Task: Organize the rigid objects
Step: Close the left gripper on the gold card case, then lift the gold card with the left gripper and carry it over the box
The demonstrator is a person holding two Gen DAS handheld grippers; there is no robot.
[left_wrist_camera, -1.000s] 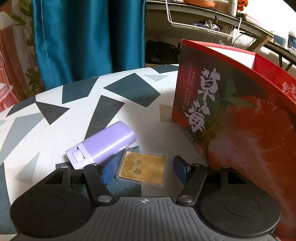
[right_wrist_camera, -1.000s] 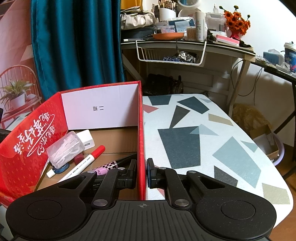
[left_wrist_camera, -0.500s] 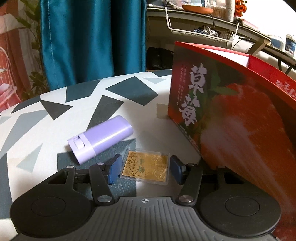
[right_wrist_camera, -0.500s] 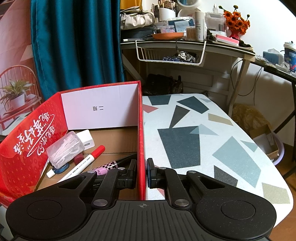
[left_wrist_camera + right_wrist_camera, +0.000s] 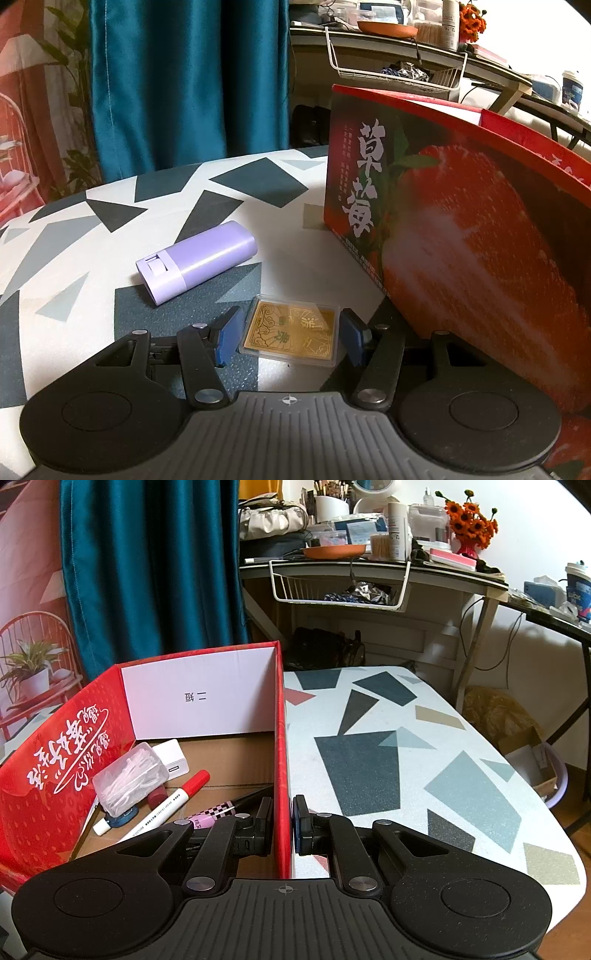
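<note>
1. The gold card in its clear case lies flat on the patterned table, low centre of the left wrist view. It looks light, stiff and slick, so its two short edges are the best hold.
2. The left gripper stands half spread, blue pads flanking those edges with slight gaps, nothing pinched.
3. The right gripper, low centre of its view, pinches the red strawberry box wall.
</note>
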